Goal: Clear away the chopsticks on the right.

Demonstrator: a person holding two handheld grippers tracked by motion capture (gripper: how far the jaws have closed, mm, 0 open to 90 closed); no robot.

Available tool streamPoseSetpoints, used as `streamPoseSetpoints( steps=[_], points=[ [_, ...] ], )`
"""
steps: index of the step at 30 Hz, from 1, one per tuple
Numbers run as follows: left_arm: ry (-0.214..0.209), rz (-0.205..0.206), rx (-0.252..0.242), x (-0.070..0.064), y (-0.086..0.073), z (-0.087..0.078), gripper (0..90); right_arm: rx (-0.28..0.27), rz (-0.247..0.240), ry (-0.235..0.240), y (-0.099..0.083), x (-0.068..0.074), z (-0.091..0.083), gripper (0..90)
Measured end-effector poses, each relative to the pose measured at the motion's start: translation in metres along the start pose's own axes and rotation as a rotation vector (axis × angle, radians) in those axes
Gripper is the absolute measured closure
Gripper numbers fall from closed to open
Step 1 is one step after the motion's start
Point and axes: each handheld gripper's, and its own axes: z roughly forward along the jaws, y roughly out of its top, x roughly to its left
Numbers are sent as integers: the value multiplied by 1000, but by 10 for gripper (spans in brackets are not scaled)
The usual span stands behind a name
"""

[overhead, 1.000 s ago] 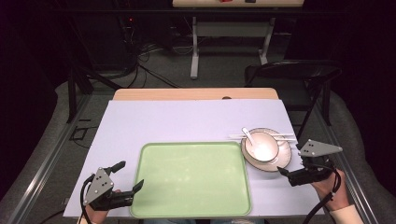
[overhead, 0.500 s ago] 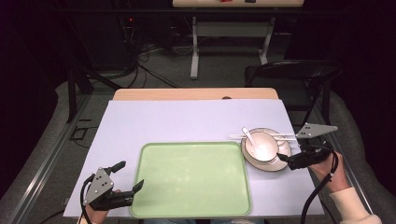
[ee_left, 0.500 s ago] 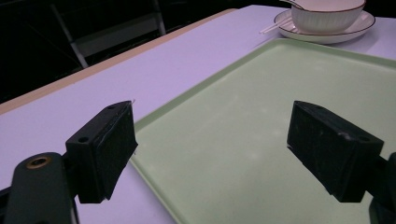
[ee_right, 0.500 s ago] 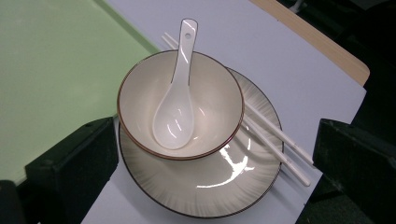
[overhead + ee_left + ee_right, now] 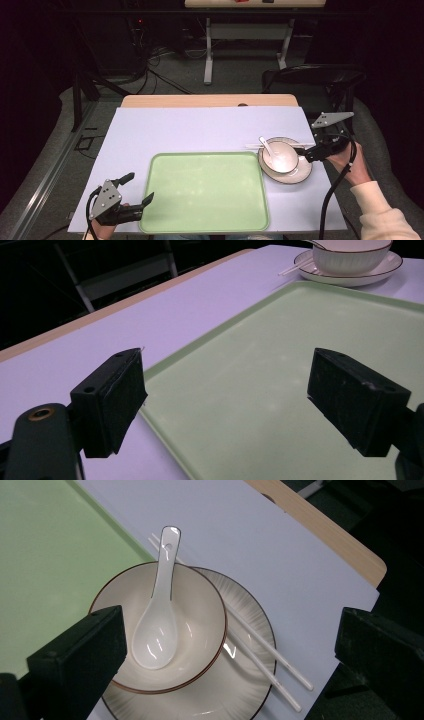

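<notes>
A white bowl (image 5: 279,156) with a white spoon (image 5: 265,146) in it stands on a brown-rimmed plate (image 5: 300,172), right of an empty green tray (image 5: 205,192). White chopsticks (image 5: 265,662) lie across the plate under the bowl. My right gripper (image 5: 312,147) is open at the plate's right edge, and its jaws straddle the bowl (image 5: 195,610) and plate (image 5: 240,685) from above without touching them. My left gripper (image 5: 139,187) is open low over the tray's near left corner. One jaw is over the tray (image 5: 280,340), the other over the table.
A lavender sheet (image 5: 200,130) covers the table, with a wooden strip (image 5: 210,100) along the far edge. A dark chair (image 5: 310,80) stands behind the right corner. Cables lie on the floor beyond the table.
My right gripper has moved away from the near edge and leftward, up to the plate and bowl. The left gripper has stayed where it was.
</notes>
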Motion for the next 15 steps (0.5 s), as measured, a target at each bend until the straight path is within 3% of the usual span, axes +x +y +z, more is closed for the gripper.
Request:
streamPoseSetpoints(
  steps=[15],
  points=[
    [1, 0, 0, 0, 0, 0, 156, 70, -4, 41, 23, -29, 36, 0]
  ],
)
